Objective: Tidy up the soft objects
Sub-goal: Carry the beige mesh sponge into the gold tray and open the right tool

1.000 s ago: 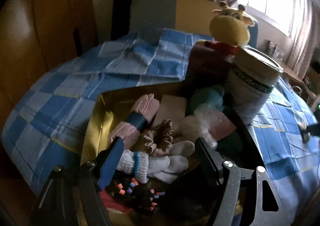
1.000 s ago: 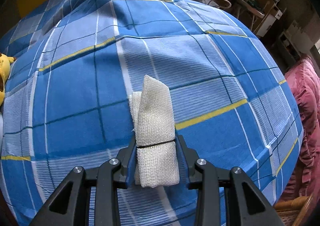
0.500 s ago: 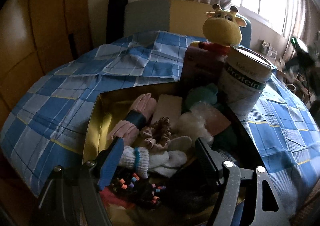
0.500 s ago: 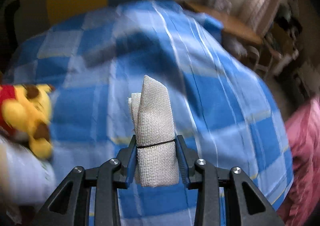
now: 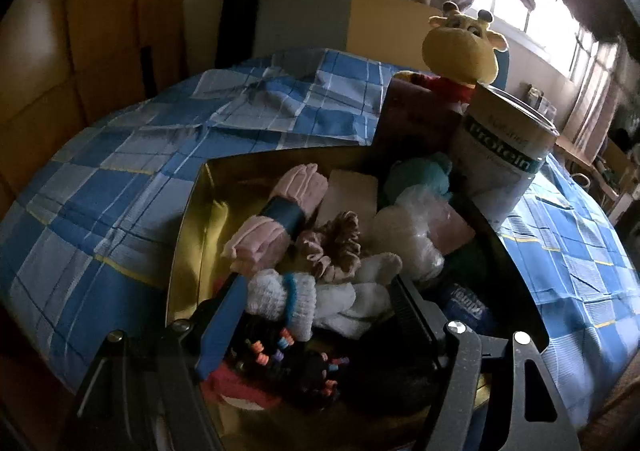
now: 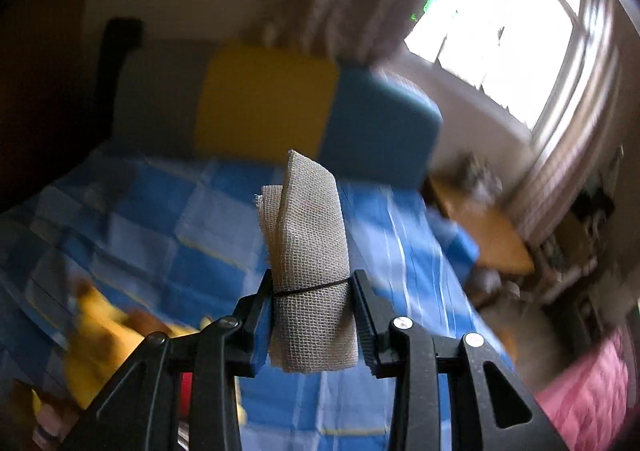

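**Gauze roll up in the air**

Blue checked bed [image 5: 120, 219] below, gold-lined box [image 5: 192, 227] packed with soft things. Left tool [image 5: 316, 307] hangs open over the white socks [image 5: 320, 299]. Right tool [image 6: 314, 307] clamps the beige banded mesh gauze roll [image 6: 310, 251], high above the bed.

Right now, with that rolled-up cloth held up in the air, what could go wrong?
1. The right gripper pinches only the lower part of the gauze roll; it might slip out mid-air.
2. The gold box already looks heaped with socks and scrunchies, so the roll may tumble off.
3. The protein can and giraffe toy stand beside the box; an arm swinging in could topple them.
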